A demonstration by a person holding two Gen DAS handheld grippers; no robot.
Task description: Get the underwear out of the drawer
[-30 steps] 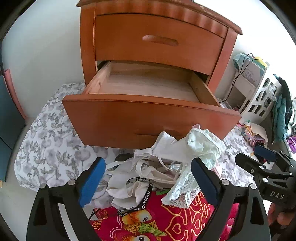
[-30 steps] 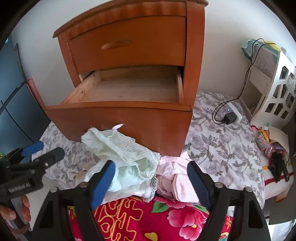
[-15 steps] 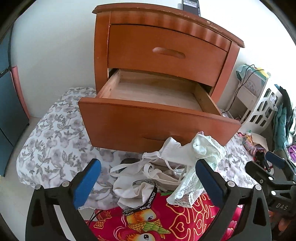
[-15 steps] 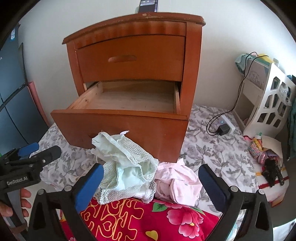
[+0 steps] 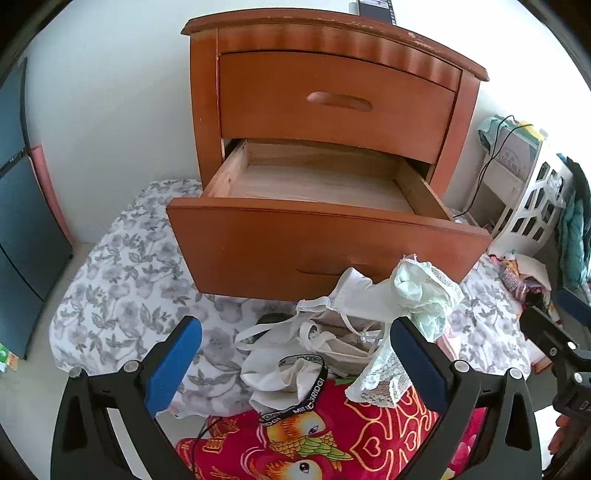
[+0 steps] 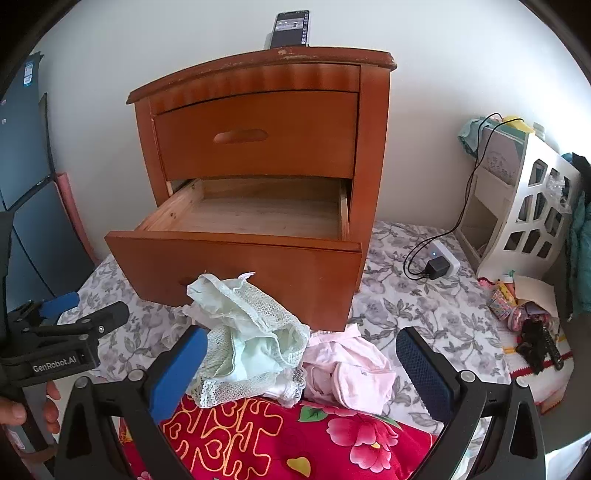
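Note:
The wooden nightstand's lower drawer (image 5: 317,184) stands pulled out, and its bare wood floor (image 6: 251,218) shows nothing inside. In front of it lies a pile of underwear: a mint green lace piece (image 5: 424,291) (image 6: 251,332), white bras (image 5: 332,332), a white piece with a black waistband (image 5: 280,373) and a pink garment (image 6: 354,369). My left gripper (image 5: 294,326) hovers open over the white pieces. My right gripper (image 6: 301,332) is open too. Its left pad sits beside the mint piece without pressing it.
The pile rests on a red patterned blanket (image 6: 258,435) and a grey floral sheet (image 5: 129,277). A phone (image 6: 290,29) leans on the nightstand top. A charger with its cable (image 6: 437,266), a white cut-out shelf (image 6: 528,206) and small clutter are at the right.
Both grippers have spread their jaws wider and drawn back and up from the pile, bringing the nightstand's top into view. The mint piece stays on the pile.

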